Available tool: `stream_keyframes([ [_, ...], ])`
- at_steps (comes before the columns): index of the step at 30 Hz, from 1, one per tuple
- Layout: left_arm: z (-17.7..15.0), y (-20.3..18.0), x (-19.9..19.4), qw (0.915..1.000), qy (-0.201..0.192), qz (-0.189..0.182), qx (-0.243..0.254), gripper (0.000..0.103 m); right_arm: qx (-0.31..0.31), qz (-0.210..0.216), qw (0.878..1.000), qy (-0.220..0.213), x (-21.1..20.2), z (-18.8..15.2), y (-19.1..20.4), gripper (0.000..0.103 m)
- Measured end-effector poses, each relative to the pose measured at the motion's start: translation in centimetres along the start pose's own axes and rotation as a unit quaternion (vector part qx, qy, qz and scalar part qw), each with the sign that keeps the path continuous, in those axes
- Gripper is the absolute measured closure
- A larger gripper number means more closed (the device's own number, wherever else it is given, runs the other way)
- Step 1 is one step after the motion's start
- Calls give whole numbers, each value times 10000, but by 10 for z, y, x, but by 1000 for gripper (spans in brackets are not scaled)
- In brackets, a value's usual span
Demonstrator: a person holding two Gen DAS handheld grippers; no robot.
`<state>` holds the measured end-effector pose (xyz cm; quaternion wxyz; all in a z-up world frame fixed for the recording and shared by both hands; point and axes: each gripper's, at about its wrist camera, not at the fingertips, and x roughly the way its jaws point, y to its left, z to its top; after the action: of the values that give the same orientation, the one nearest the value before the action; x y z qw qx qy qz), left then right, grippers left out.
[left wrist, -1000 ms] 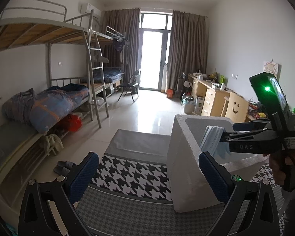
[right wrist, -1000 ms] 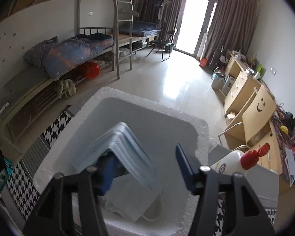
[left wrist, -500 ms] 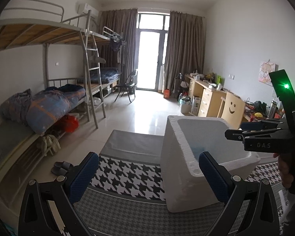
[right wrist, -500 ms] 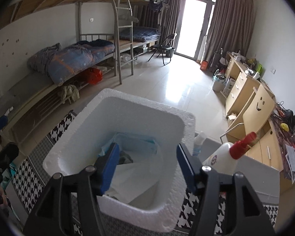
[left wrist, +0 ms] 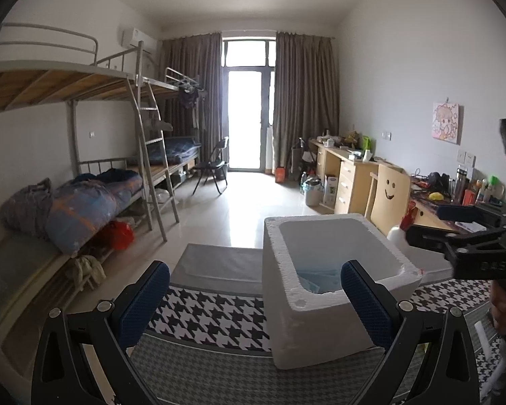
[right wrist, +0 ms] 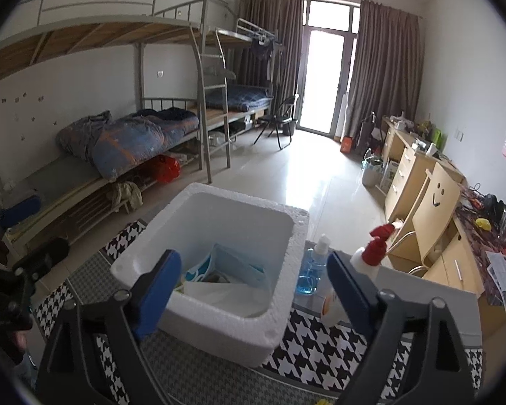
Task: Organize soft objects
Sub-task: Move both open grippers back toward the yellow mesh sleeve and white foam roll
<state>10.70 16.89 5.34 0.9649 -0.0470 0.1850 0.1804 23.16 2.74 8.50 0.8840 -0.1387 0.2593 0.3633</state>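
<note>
The right hand-held gripper (right wrist: pixel 253 287) has let go of the blue face mask (right wrist: pixel 239 265) it was carrying a second ago: then the folded mask sat pinched against its left pad above the white foam box (right wrist: pixel 219 324), and now the mask lies inside the box, on top of white wrapping and other soft pieces. The jaws are opening as the gripper draws back and up from the box; nothing is between the blue pads, and the box's near rim sits just below and ahead of them. Just right of the box from this gripper stand a blue liquid bottle (right wrist: pixel 312 270) and a white spray bottle with a red trigger (right wrist: pixel 364 266), both on the houndstooth-covered table (right wrist: pixel 320 344).

The left hand-held gripper (left wrist: pixel 253 300) is spread wide and empty, with the foam box (left wrist: pixel 320 303) ahead and to its right; a strip of blue mask (left wrist: pixel 312 278) shows inside. The right gripper's black body (left wrist: pixel 472 246) hangs beyond the box's far right corner.

That reads as one soft item sorted. No further soft item shows on the table, so the next pick is likely outside these views.
</note>
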Motion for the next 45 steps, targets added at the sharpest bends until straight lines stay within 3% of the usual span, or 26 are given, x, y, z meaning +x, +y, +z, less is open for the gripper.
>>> stream_keyframes([
  [11, 3, -17, -21, 9996, -236, 36, 166, 1, 254, -11, 9991, -354, -31, -17, -9, 11],
  [24, 2, -43, -41, 9979, -111, -589, 257, 1, 497, -153, 9967, -631, -74, -44, -21, 11],
  [45, -4, -78, -69, 9942, -163, -969, 438, 1, 595, -630, 9910, -1022, -128, -76, -32, 11],
])
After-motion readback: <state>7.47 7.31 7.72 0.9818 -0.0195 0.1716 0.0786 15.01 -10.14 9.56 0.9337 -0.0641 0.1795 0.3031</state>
